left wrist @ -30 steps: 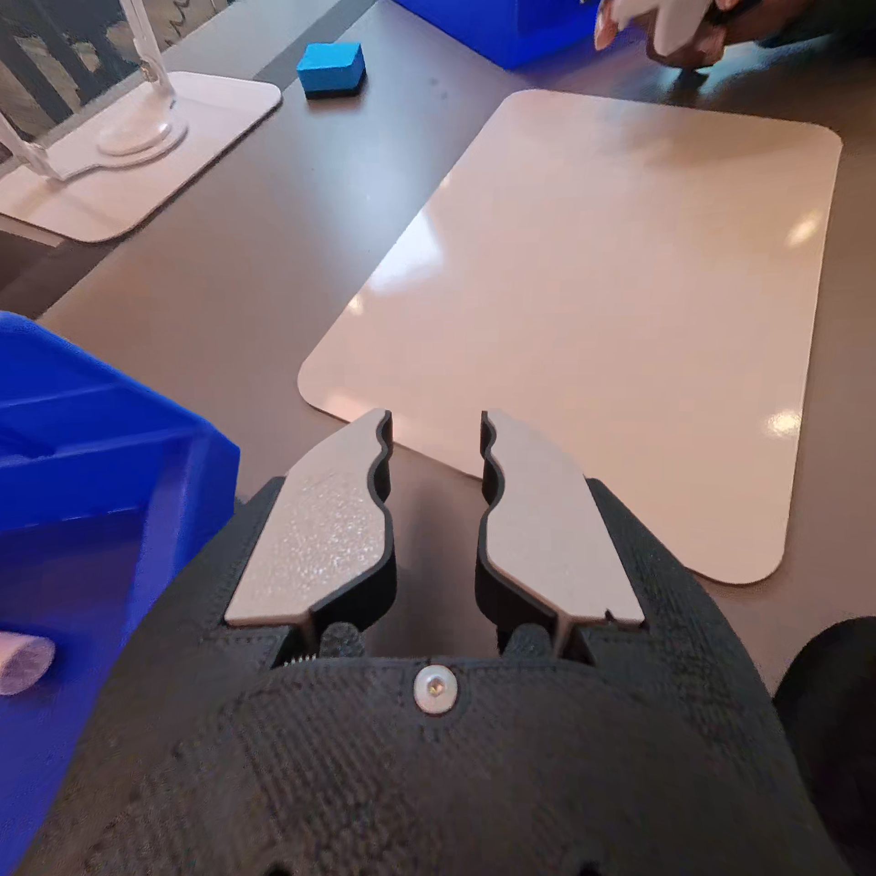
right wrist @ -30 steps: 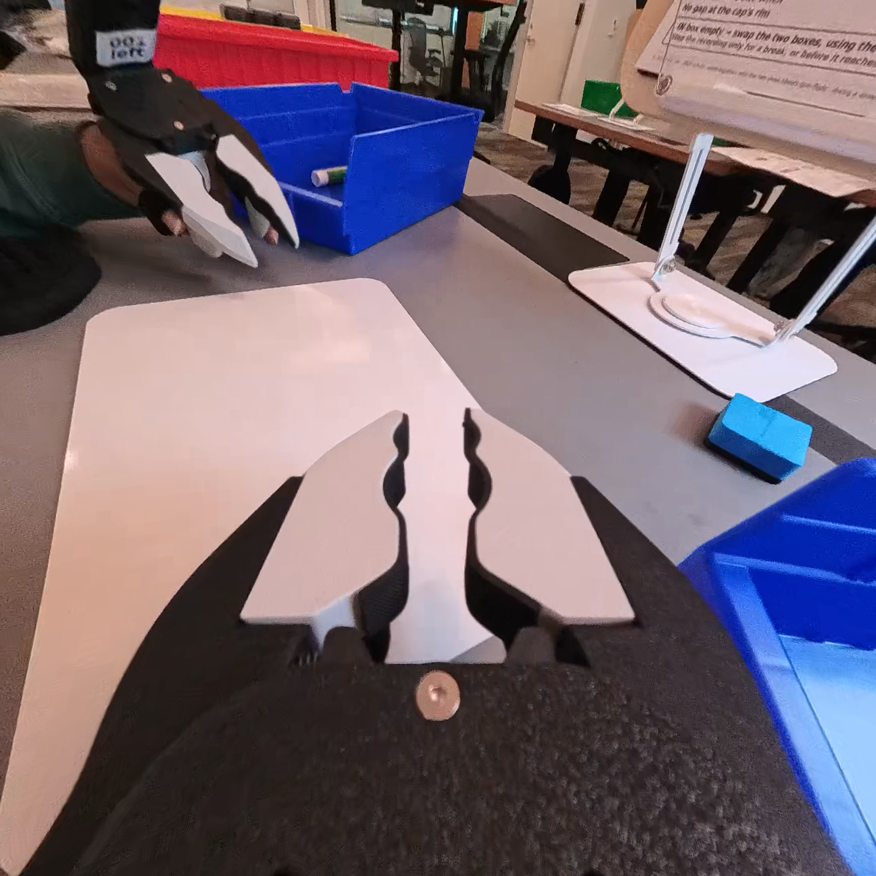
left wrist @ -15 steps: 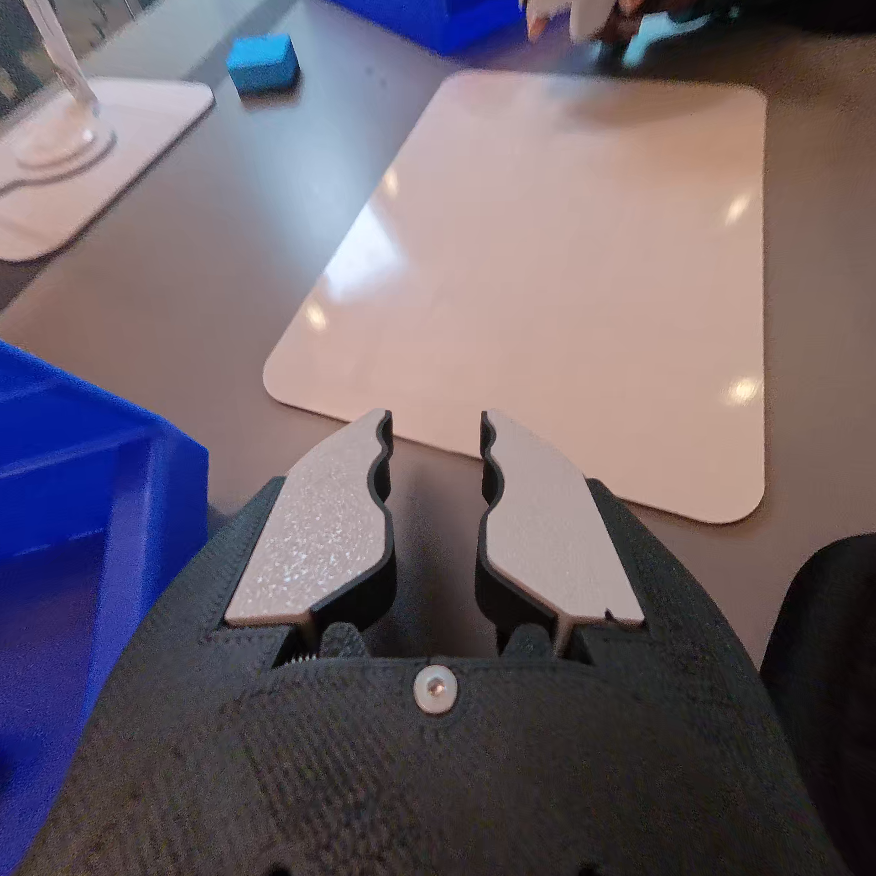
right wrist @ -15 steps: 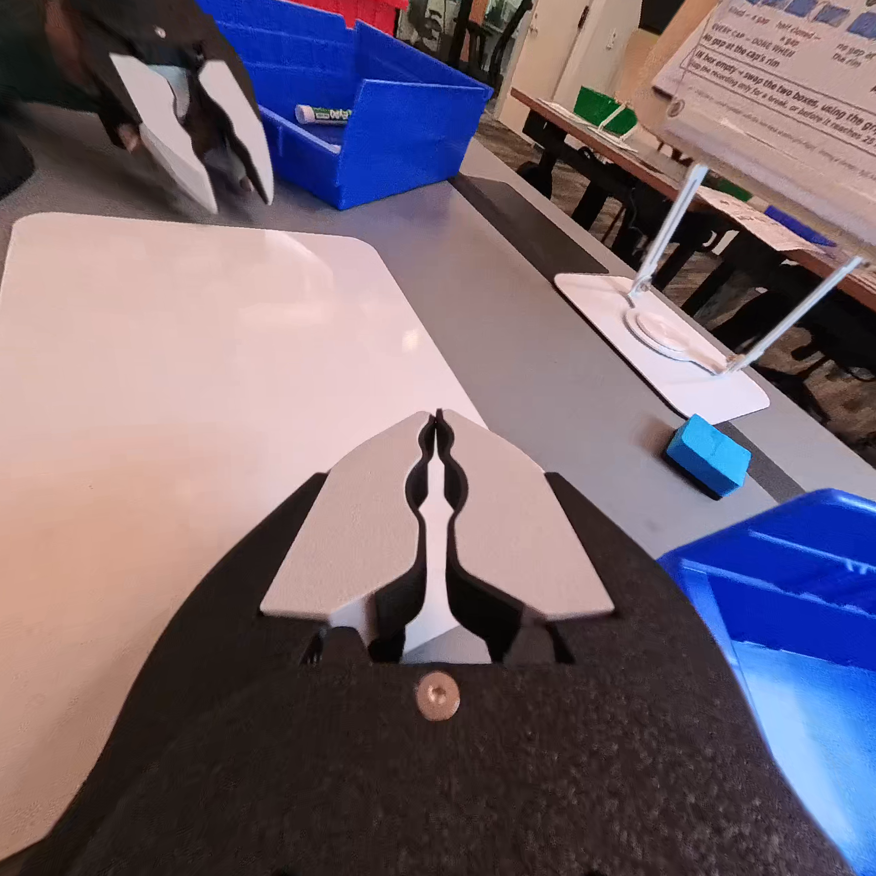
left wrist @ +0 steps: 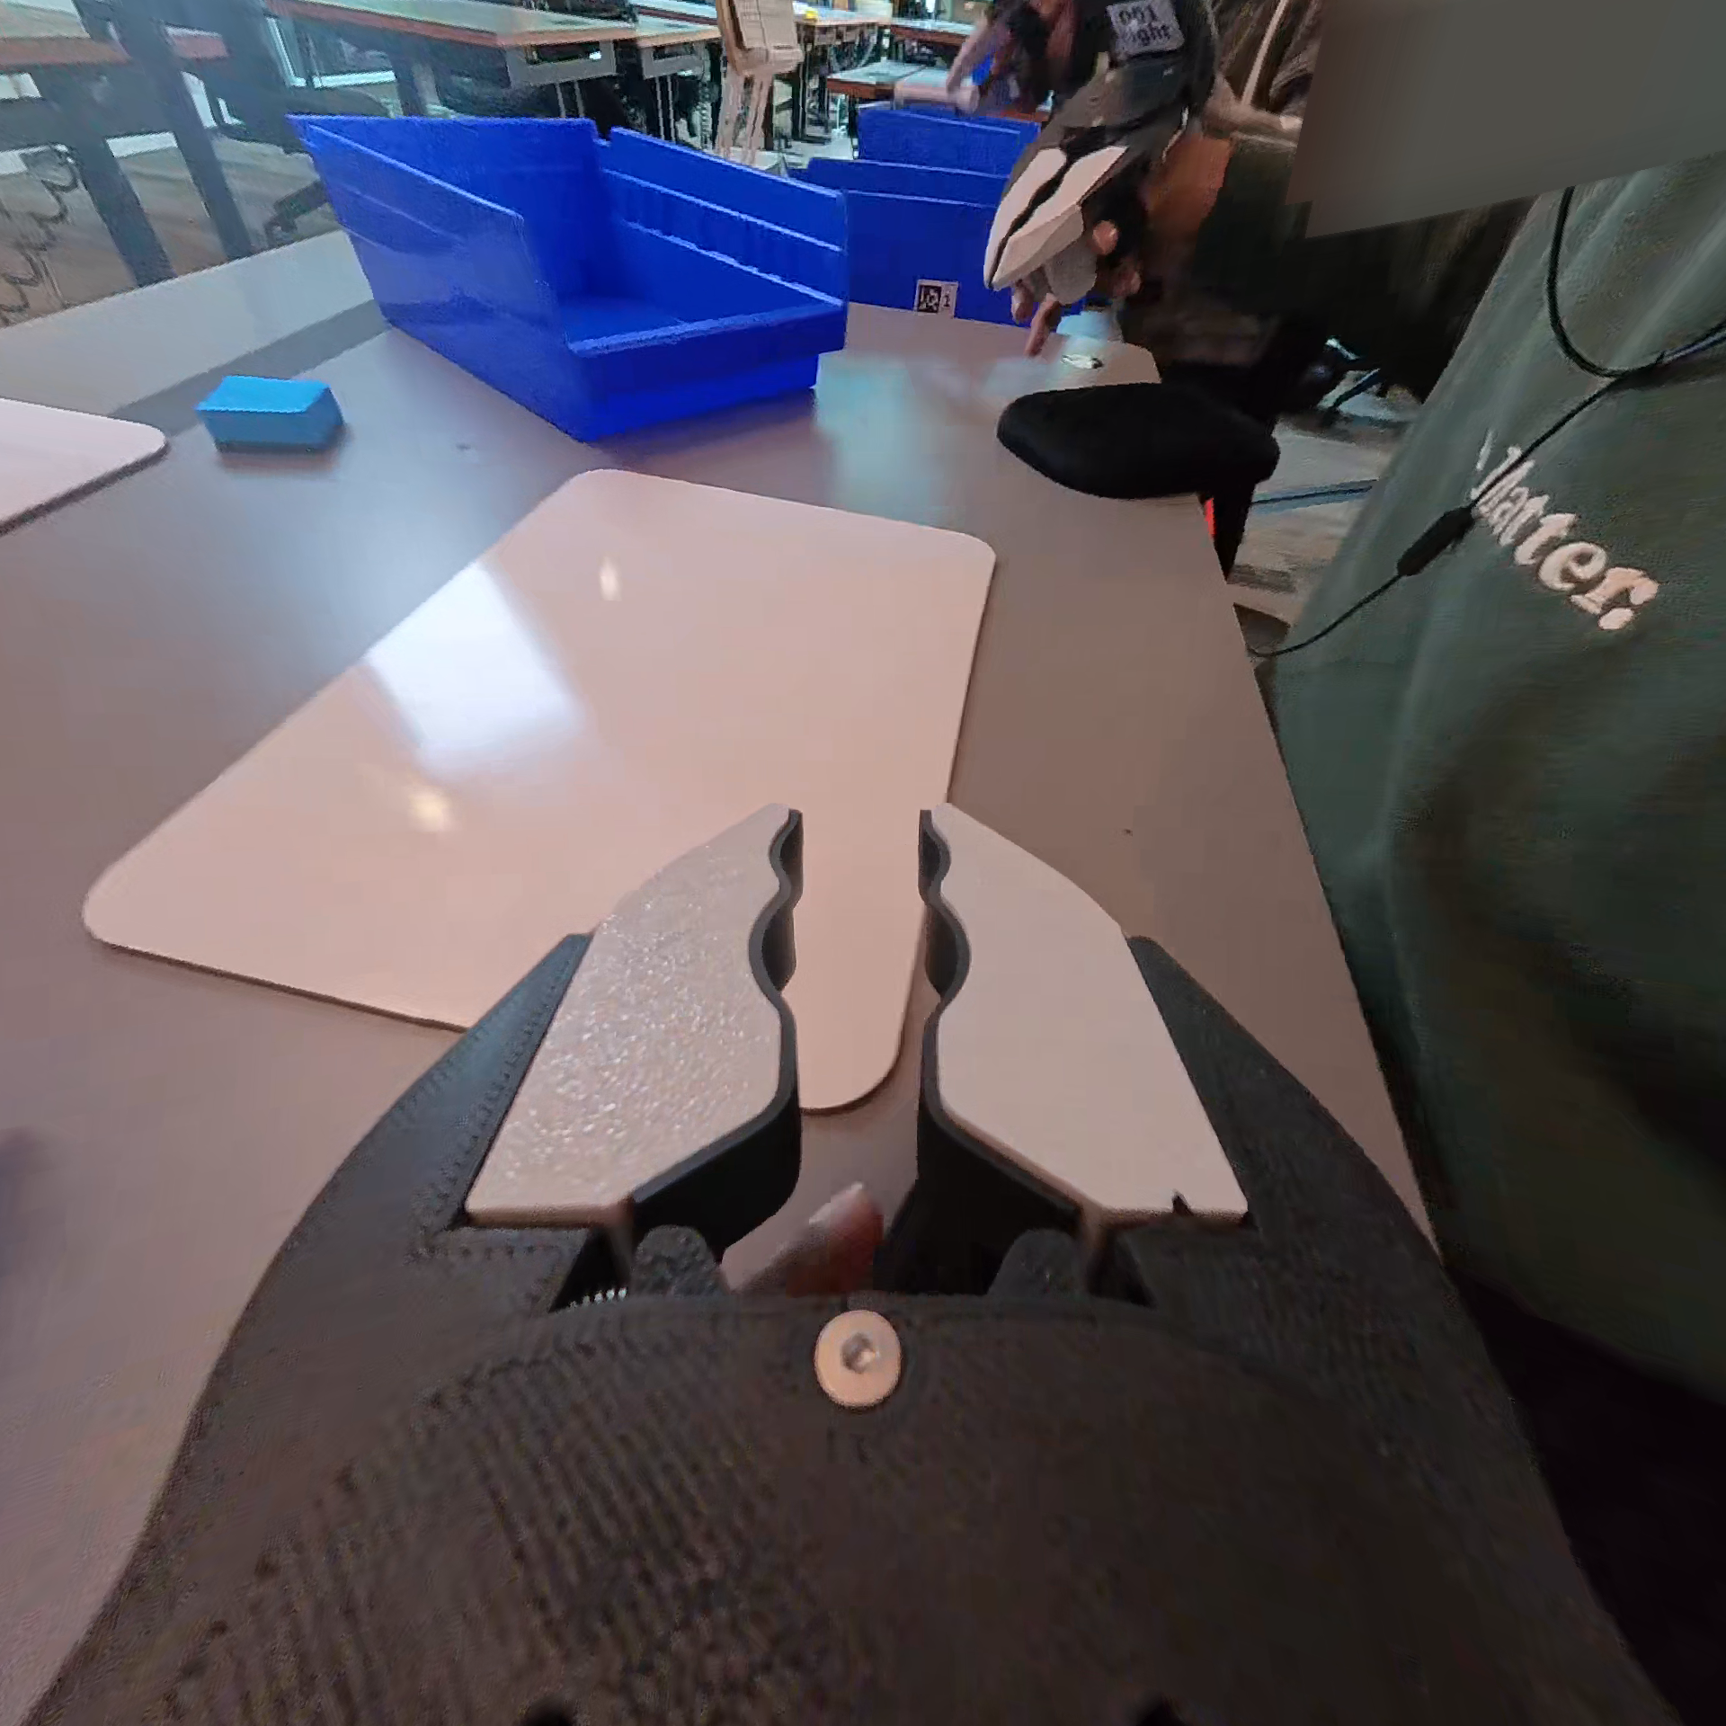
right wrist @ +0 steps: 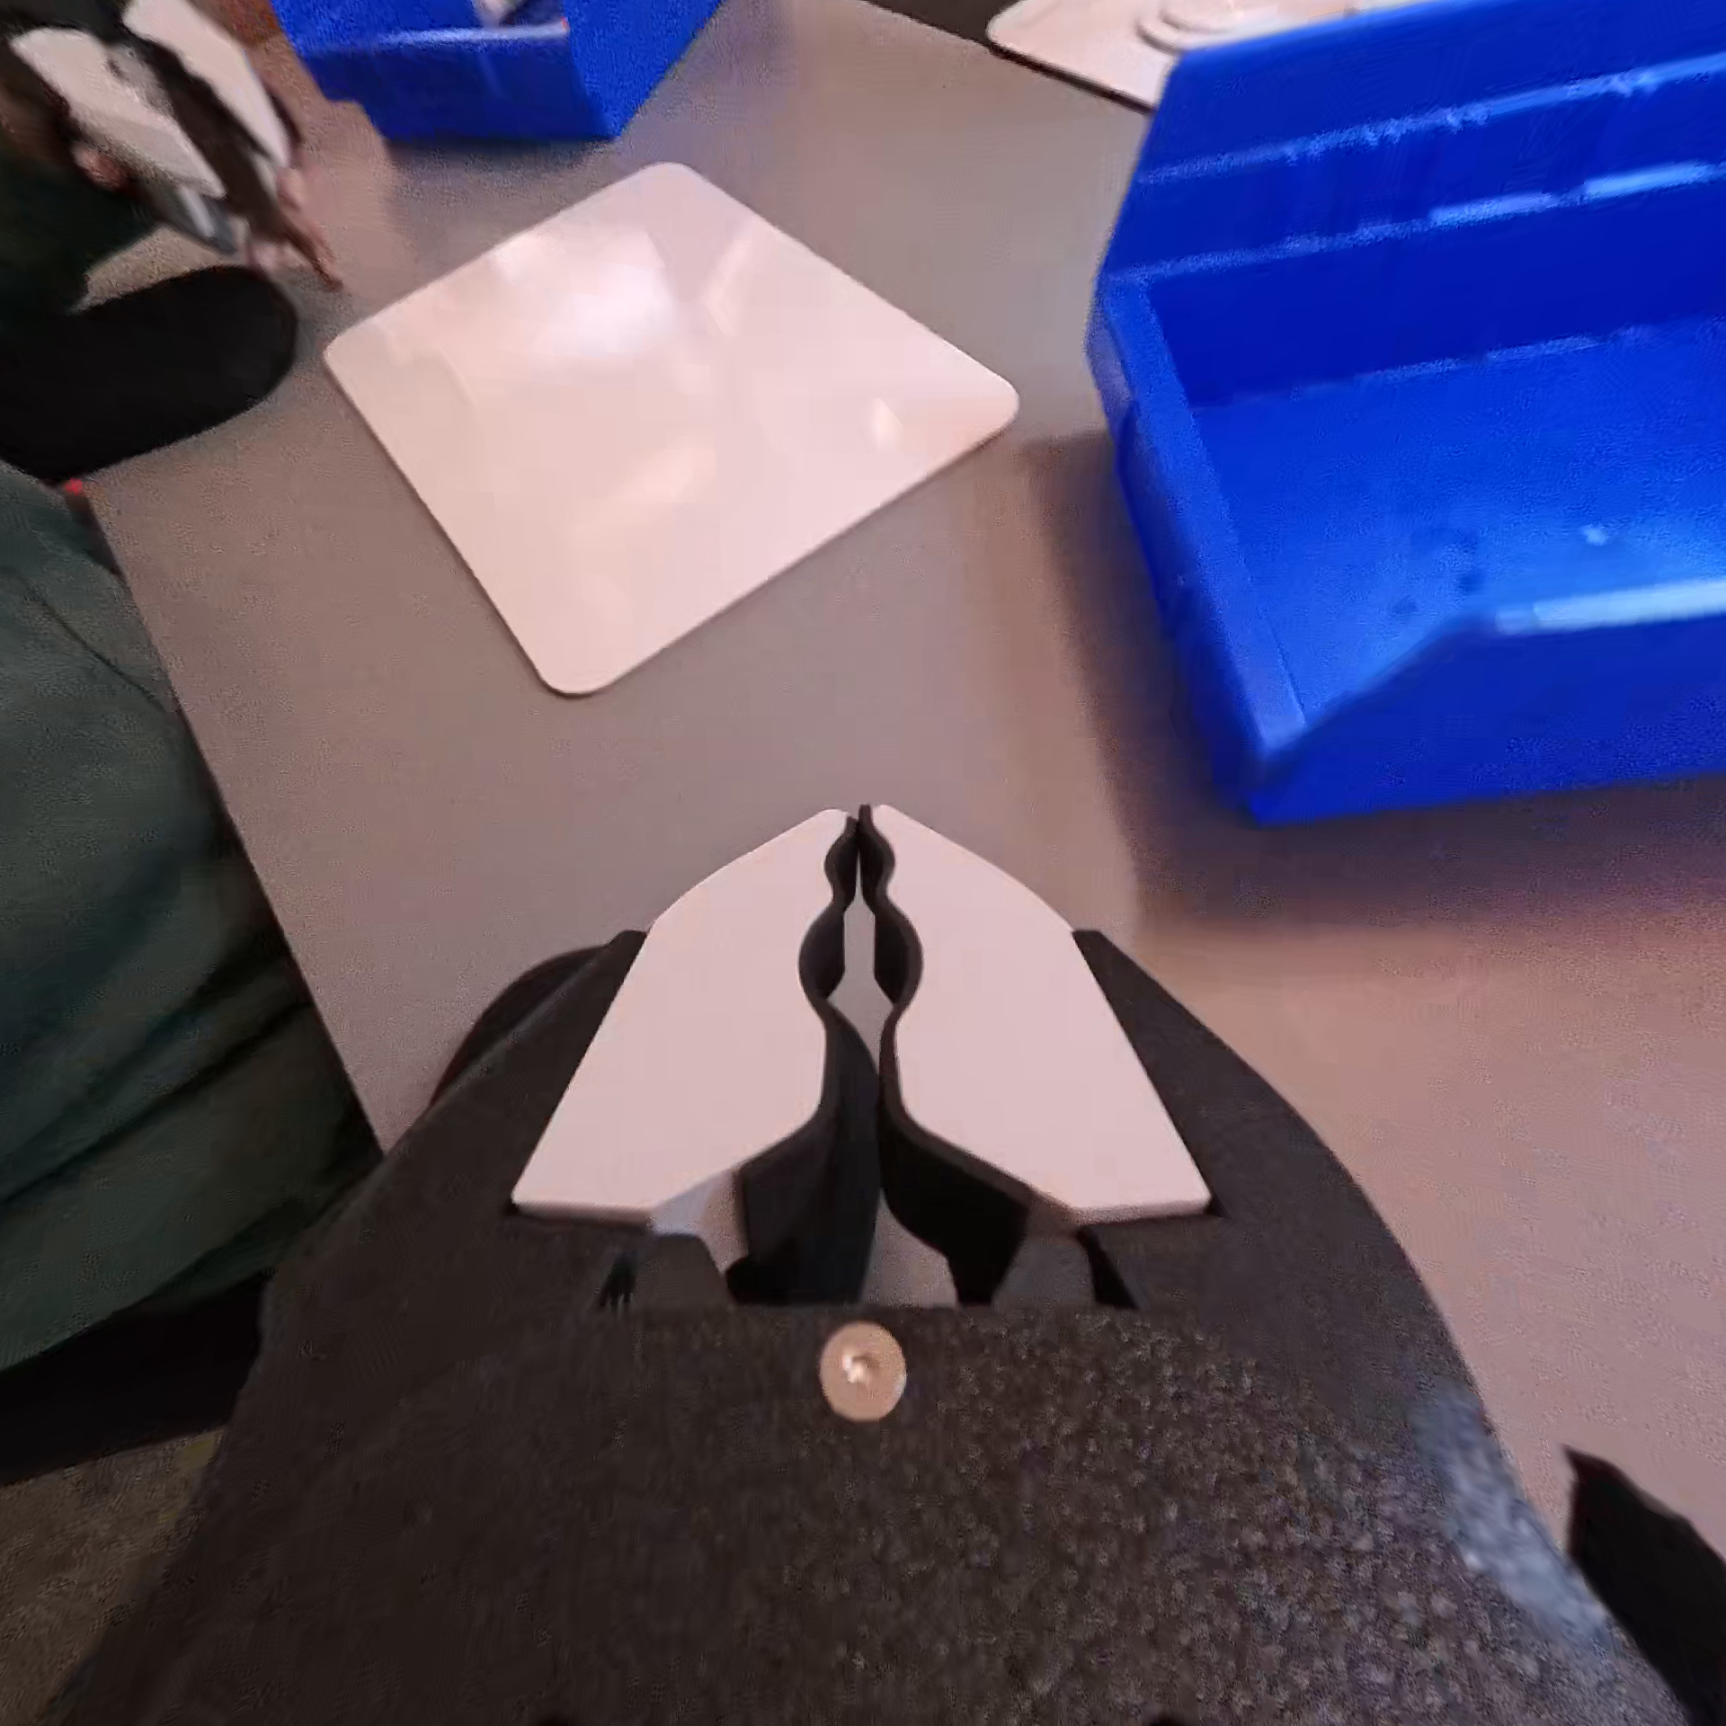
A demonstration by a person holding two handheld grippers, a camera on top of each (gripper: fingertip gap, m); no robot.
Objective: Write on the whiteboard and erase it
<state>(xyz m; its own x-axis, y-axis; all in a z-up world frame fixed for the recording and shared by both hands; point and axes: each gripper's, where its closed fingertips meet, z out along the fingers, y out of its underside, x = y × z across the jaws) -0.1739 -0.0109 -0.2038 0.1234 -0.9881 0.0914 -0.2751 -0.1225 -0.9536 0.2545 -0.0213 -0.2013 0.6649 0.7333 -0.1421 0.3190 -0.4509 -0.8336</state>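
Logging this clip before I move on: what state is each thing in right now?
whiteboard: flat on the table, blank
left tool: open, empty
right tool: shut, empty
blue eraser: on the table, untouched
blue bin: upright beyond the whiteboard, visible part empty

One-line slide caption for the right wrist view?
Right claw shut and empty above the table, blank whiteboard ahead.

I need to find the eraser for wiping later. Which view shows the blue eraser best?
The left wrist view: the eraser lies sharp and whole on the table, beside a blue bin. The right wrist view shows none of it.
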